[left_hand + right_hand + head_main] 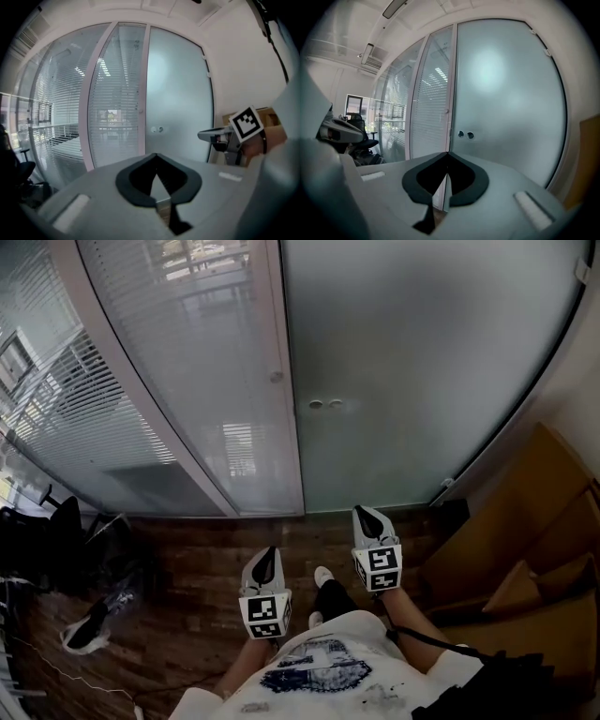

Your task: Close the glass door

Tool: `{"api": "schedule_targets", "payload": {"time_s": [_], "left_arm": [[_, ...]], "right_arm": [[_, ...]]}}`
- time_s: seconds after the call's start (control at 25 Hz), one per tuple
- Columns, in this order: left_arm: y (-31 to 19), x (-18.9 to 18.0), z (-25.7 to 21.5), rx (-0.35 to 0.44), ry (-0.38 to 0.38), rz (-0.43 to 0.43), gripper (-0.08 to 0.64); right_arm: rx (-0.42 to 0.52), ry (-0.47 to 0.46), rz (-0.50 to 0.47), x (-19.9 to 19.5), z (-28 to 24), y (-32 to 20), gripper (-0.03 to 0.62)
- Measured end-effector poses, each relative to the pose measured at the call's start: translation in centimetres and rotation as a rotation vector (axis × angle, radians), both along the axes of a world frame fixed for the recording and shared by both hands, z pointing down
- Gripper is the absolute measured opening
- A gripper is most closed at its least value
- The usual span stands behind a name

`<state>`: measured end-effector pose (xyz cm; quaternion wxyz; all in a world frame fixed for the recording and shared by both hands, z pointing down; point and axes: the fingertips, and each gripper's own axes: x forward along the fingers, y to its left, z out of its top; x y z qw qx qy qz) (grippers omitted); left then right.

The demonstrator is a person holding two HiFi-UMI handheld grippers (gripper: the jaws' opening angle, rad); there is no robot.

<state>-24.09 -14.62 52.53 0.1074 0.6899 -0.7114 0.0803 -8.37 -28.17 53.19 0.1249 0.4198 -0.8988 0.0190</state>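
Note:
The frosted glass door (422, 381) fills the wall ahead, its left edge lying along the white frame post (277, 377). Two small round fittings (325, 404) sit near that edge, also seen as round fittings (465, 134) in the right gripper view. My left gripper (269, 554) and right gripper (366, 514) both hang above the wood floor, well short of the door, touching nothing. Each has its jaws together with nothing between them. The right gripper is a little nearer the door than the left. In the left gripper view the right gripper (206, 135) shows at the right.
A glass partition with blinds (169, 381) runs left of the door. A brown wooden unit (525, 549) stands at the right. A black office chair (56, 531) and a loose shoe (89, 629) with cables lie at the left. The person's foot (323, 576) is between the grippers.

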Motion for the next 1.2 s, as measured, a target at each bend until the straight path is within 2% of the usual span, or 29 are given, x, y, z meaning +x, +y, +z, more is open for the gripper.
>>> {"api": "schedule_targets", "payload": {"time_s": [0.36, 0.6, 0.84, 1.2], "left_arm": [[0.0, 2.5, 1.0, -0.014, 0.036, 0.044, 0.003], [-1.0, 3.7, 0.7, -0.004, 0.033, 0.05, 0.003], [-0.5, 5.3, 1.0, -0.025, 0.022, 0.037, 0.003], [1.9, 12.3, 0.4, -0.028, -0.007, 0.049, 0.003]], "right_arm": [[-0.027, 0.032, 0.019, 3.4, 1.2, 3.0, 0.008], [-0.008, -0.006, 0.052, 5.7, 1.0, 3.3, 0.008], [0.009, -0.005, 0.036, 7.6, 0.5, 4.7, 0.008], [-0.006, -0.032, -0.034, 12.6, -0.5, 9.1, 0.008]]}}
